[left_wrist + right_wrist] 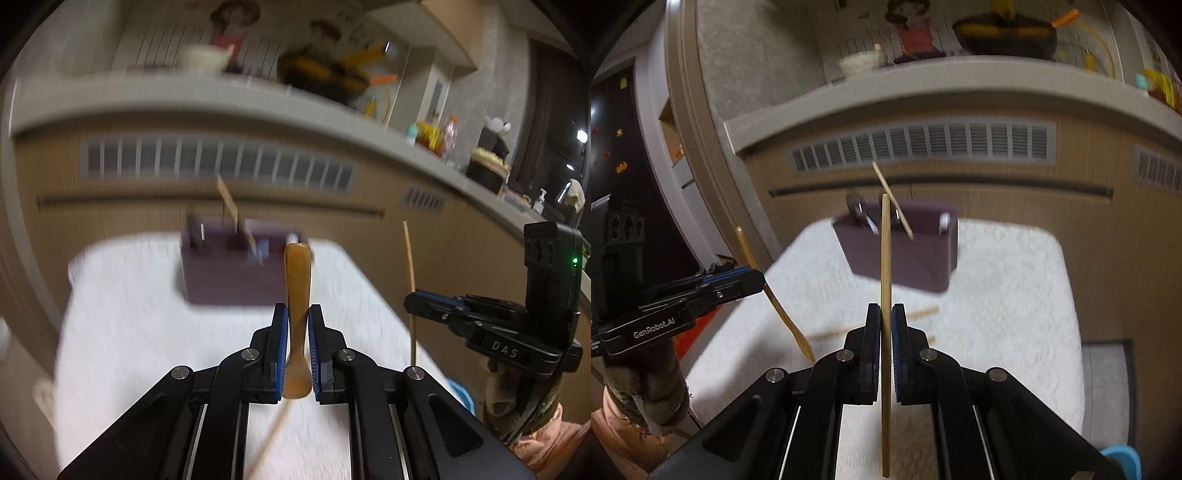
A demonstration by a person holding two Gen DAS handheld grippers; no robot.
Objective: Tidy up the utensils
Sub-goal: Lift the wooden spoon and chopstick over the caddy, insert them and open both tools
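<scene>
My left gripper [295, 314] is shut on a wooden spoon [297, 295], held upright above the white cloth; it also shows in the right wrist view [753, 277] with the spoon [783, 310]. My right gripper [885, 314] is shut on a wooden chopstick [885, 314], held upright; it shows at the right of the left wrist view [417, 304] with the chopstick [410, 266]. A purple utensil holder [905, 254] [232, 273] stands ahead on the cloth, with a chopstick [892, 199] and metal utensils in it.
The white cloth [997, 295] covers a small table in front of a wooden cabinet [960, 184] with vents. Loose chopsticks [871, 325] lie on the cloth between me and the holder. One [271, 435] lies under my left gripper. A countertop with dishes runs above.
</scene>
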